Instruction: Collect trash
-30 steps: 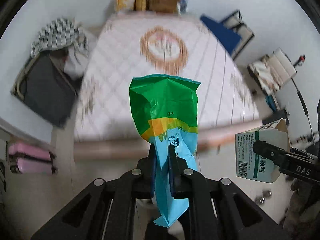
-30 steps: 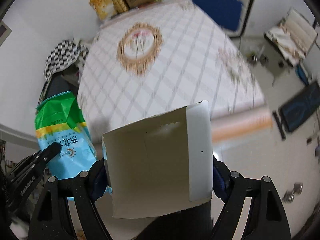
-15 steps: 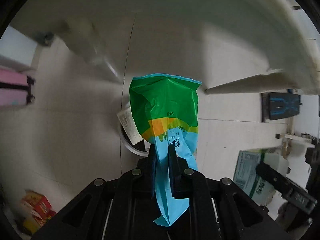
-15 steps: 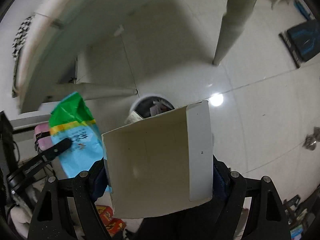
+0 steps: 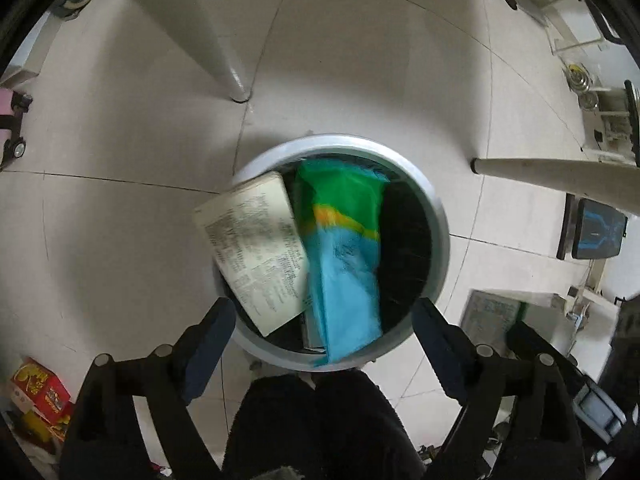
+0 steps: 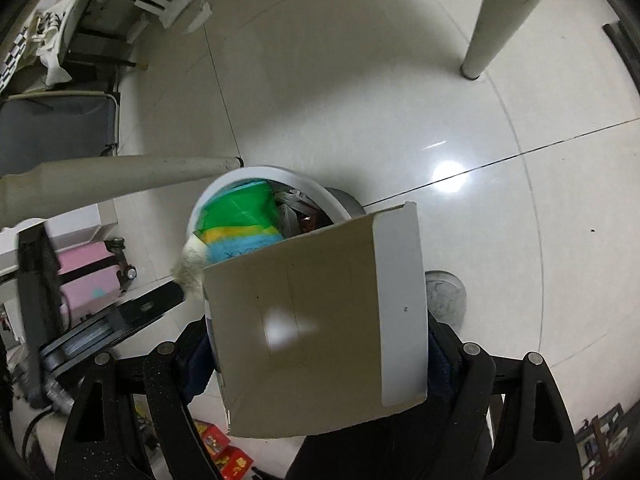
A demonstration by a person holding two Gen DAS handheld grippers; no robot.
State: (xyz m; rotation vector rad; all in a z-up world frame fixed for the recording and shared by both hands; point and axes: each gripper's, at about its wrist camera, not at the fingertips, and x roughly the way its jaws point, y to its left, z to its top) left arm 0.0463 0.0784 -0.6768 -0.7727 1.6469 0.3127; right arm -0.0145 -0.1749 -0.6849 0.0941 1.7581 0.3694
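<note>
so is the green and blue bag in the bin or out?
In. The bag lies inside the bin, with the left gripper open above it.

A glossy green-and-blue plastic snack bag (image 5: 344, 256) is lying in a smooth white plastic bin (image 5: 438, 216); the matt brown cardboard box (image 6: 316, 320) is showing dull against glossy floor tiles (image 6: 400, 80).

Bin (image 5: 438, 216) mouth half filled by wrapper (image 5: 344, 256), table legs (image 5: 224, 60) close by

Floor: pale glossy tiles (image 5: 120, 128) with thin dark joints.
Centre: round white trash bin (image 5: 438, 216) stands on it.
12 o'clock: table leg (image 5: 224, 64).
3 o'clock: second table leg (image 5: 540, 172).
8 o'clock: red snack boxes (image 5: 38, 390).
9 o'clock: pink suitcase (image 6: 86, 276).
</note>
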